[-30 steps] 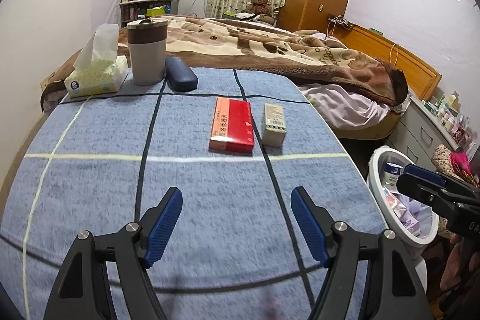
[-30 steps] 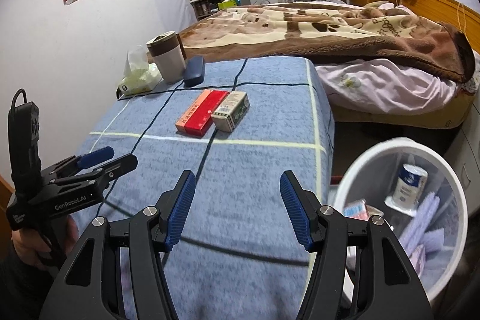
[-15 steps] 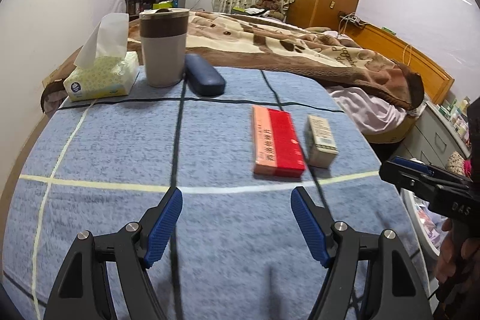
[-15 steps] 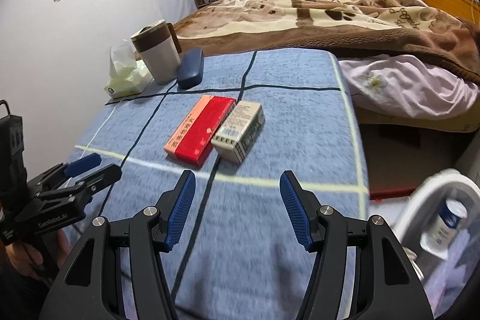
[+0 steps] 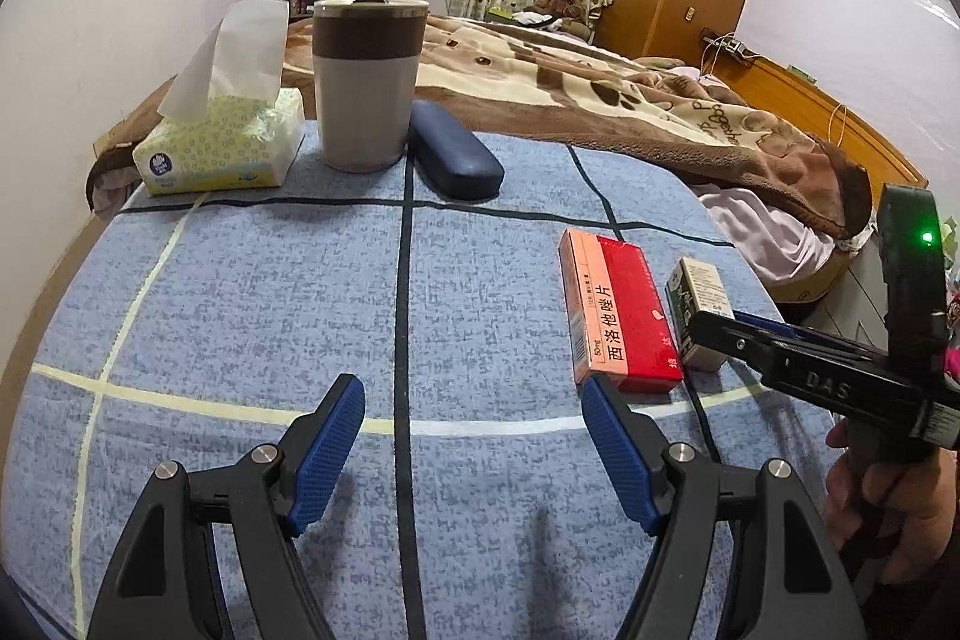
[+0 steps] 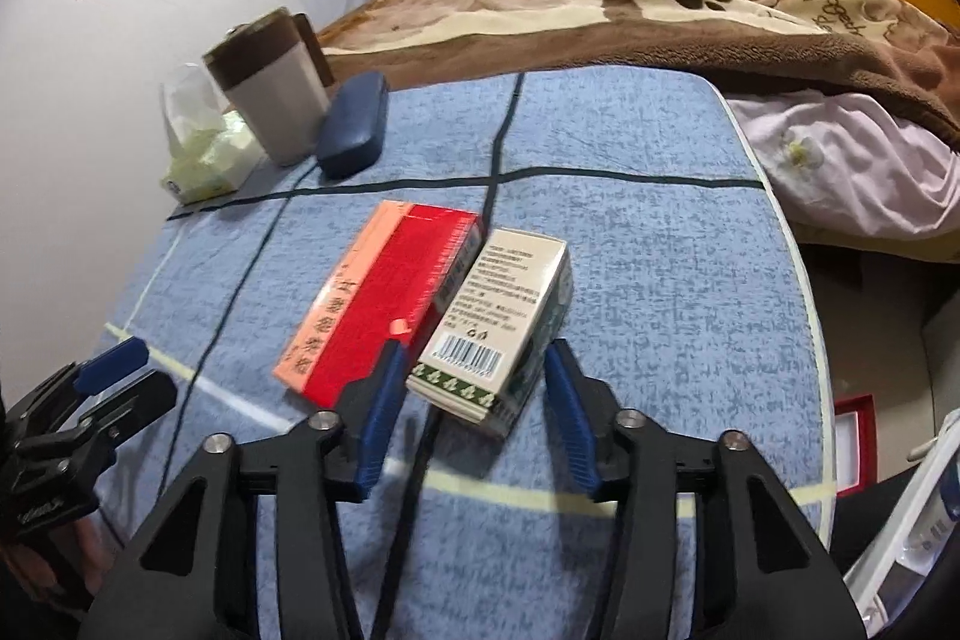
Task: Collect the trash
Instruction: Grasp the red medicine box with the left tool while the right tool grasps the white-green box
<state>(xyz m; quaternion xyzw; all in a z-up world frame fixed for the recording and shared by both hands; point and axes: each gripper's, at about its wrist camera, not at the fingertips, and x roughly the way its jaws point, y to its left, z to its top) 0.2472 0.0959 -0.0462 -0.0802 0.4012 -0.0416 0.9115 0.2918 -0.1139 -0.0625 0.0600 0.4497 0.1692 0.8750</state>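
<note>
Right gripper (image 6: 471, 382) closing around the white-and-green box (image 6: 498, 322) on the blue tablecloth (image 6: 630, 268).
The box's near end lies between the jaws, pads not yet pressing; the red box (image 6: 384, 298) touches its left side. Left gripper (image 5: 474, 445) hovers with jaws apart, empty.

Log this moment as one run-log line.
right gripper: closing around white box, pads not yet pressing | left gripper: open, empty | red box: beside white box on table

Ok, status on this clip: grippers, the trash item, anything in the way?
Right gripper closing around white-green box, pads not yet pressing. Left gripper open, empty. Red box tight against its left side.
</note>
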